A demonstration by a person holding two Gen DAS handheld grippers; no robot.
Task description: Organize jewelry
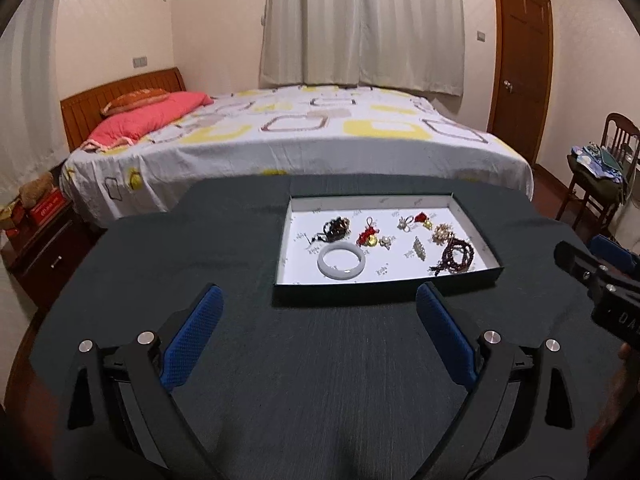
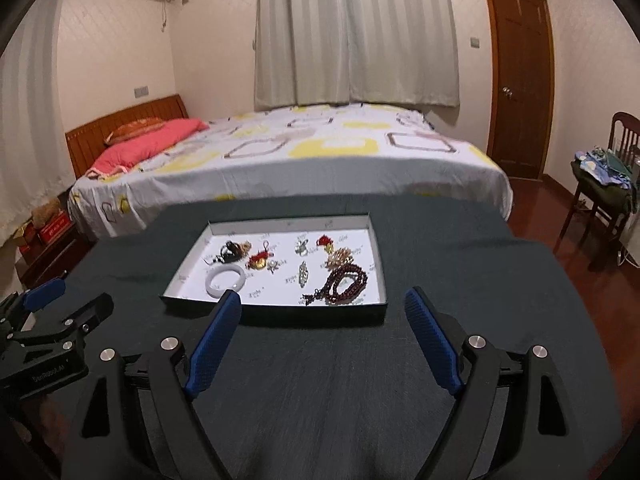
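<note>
Both claws, left claw (image 1: 318,334) and right claw (image 2: 322,338), spread wide and empty above the dark desk (image 1: 320,380). Jewelry, white bangle (image 1: 341,261) and dark bead strand (image 2: 347,283) included, all inside the shallow box (image 1: 384,281). Sorting apparently finished; next, probably just checking the layout.

The worktop (image 1: 280,360) is dark grey-green. A dark-walled tray (image 1: 384,282) has a white printed floor, holding a white bangle (image 1: 341,261) and what look like dark red beads (image 1: 458,254). The bedsheet (image 1: 304,136) is white with yellow and brown squares.
</note>
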